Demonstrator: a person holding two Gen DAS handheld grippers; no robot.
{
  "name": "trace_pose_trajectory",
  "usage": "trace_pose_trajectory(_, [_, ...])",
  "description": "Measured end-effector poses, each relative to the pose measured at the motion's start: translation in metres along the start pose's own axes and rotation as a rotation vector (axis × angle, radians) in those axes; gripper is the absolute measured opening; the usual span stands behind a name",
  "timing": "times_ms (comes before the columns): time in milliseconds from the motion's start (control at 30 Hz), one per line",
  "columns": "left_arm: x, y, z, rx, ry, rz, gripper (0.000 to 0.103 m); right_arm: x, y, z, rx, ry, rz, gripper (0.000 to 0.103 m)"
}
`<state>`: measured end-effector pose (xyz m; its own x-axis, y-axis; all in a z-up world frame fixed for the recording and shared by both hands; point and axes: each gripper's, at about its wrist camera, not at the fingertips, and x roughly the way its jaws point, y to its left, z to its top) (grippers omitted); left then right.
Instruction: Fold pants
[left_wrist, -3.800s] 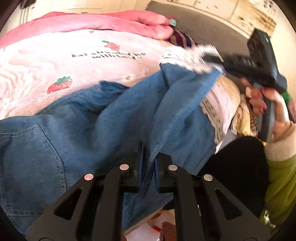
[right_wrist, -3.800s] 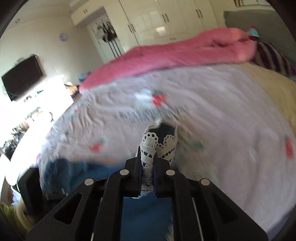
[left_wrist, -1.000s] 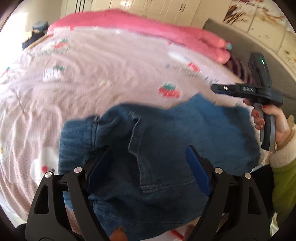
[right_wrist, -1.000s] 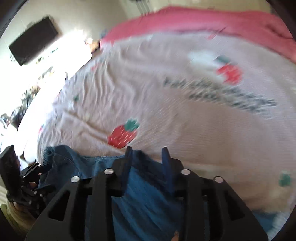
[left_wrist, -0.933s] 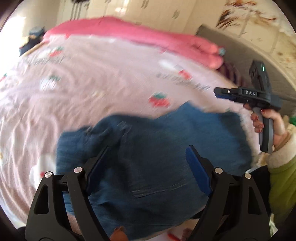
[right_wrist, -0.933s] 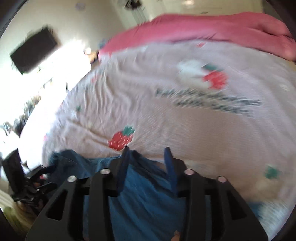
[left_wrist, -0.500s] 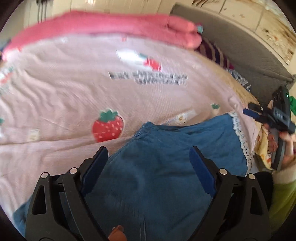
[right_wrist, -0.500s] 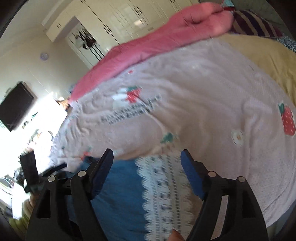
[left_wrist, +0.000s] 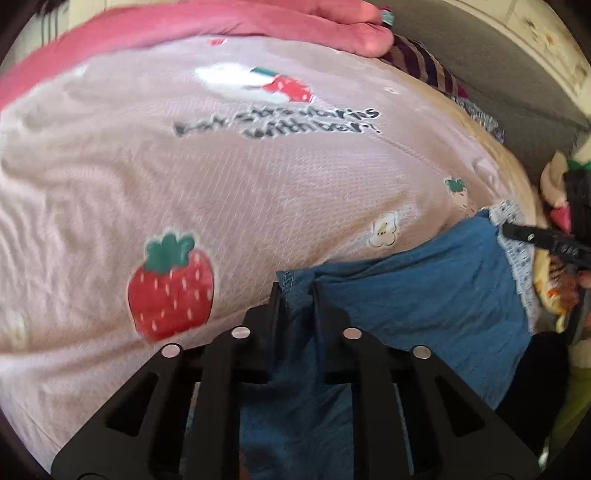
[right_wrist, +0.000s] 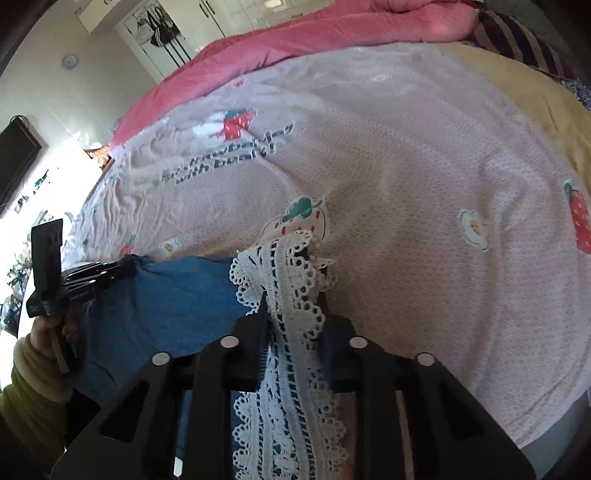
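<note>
Blue denim pants with a white lace hem lie on the near edge of a pink strawberry-print bedspread. My left gripper is shut on a denim corner of the pants. My right gripper is shut on the lace hem, which bunches up between its fingers. In the left wrist view the right gripper shows at the far right, at the lace edge. In the right wrist view the left gripper shows at the left, pinching the denim.
A pink duvet is rolled along the far side of the bed. A striped pillow lies at the back right. A wardrobe and a wall TV stand beyond the bed. The bed's edge is close to me.
Half a second ago both grippers were wide open above the pants. Now the left has shut on the denim corner and the right has shut on the lace hem.
</note>
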<state>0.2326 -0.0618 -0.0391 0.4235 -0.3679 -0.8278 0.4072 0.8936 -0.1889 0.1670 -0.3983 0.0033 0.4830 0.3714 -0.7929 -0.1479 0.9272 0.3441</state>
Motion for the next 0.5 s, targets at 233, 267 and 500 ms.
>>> trace_pose_trajectory(233, [0.008, 0.004, 0.001, 0.003, -0.017, 0.047, 0.011, 0.022, 0.010, -0.004, -0.066, 0.049, -0.165, 0.023])
trace_pose_trajectory(267, [0.010, 0.004, 0.001, 0.002, -0.018, 0.051, 0.011, 0.021, 0.011, -0.003, -0.071, 0.044, -0.179, 0.027])
trace_pose_trajectory(500, [-0.007, 0.013, -0.002, -0.018, -0.075, 0.088, 0.036, 0.007, 0.002, 0.001, -0.042, -0.008, -0.190, 0.058])
